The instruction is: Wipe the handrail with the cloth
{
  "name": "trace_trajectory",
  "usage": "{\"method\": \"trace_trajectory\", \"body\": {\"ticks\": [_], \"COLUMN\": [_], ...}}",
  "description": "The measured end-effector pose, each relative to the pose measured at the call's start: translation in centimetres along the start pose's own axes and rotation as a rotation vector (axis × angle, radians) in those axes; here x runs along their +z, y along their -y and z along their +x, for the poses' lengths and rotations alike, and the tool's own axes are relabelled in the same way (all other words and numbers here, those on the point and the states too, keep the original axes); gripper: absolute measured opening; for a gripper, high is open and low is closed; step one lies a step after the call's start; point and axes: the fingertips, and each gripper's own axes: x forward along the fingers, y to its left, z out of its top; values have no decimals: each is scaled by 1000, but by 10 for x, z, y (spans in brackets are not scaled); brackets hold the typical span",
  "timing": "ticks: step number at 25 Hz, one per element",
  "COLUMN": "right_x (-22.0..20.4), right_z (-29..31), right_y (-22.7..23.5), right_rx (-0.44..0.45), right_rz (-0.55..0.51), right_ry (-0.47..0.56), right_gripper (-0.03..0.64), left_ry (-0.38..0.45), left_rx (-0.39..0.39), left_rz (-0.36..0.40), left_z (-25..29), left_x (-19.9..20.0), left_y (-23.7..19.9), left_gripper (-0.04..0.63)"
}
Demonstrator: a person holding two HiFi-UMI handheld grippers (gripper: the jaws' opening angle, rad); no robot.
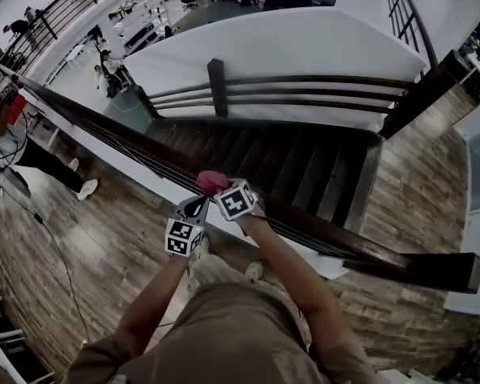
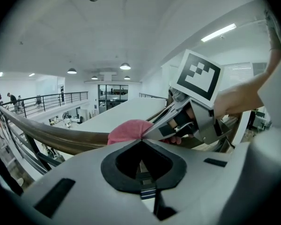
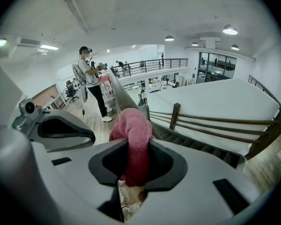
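Lying bare and unblocked along the top of the handrail (image 1: pixel 104 122), both leftward from the cloth (image 3: pixel 133 125) toward the far end and rightward down to the thick end block (image 1: pixel 416 270). Crowding the spot at the cloth: right gripper (image 3: pixel 138 142) with jaws clamping it, left gripper (image 2: pixel 141 139) sitting just beside with jaws together on nothing. Dropping away beyond the rail into the open stairs (image 1: pixel 288 162). Closing off the space underneath, thin railing bars (image 2: pixel 8 139). Standing near the rail's far stretch, a person (image 3: pixel 90 76).
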Motion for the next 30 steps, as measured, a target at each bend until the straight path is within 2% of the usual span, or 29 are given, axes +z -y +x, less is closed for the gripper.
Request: {"method": "trace_trajectory", "body": {"ticks": [8, 22, 26, 30], "right_x": [-21, -5, -19, -29], "right_z": [-18, -15, -25, -38], "right_y": [17, 16, 22, 27], "right_rx": [-3, 29, 50, 71], "right_rz": [71, 176, 171, 151], "right_ry": [-6, -34, -32, -37], "right_gripper": [101, 101, 101, 101], "left_ry": [10, -11, -14, 13], "left_rx": [-64, -133, -117, -54], "left_rz": [52, 0, 27, 18], "left_z": [1, 8, 11, 9], "left_x": [11, -2, 1, 16], "left_y": [41, 14, 25, 27], "left_gripper": [17, 17, 17, 17]}}
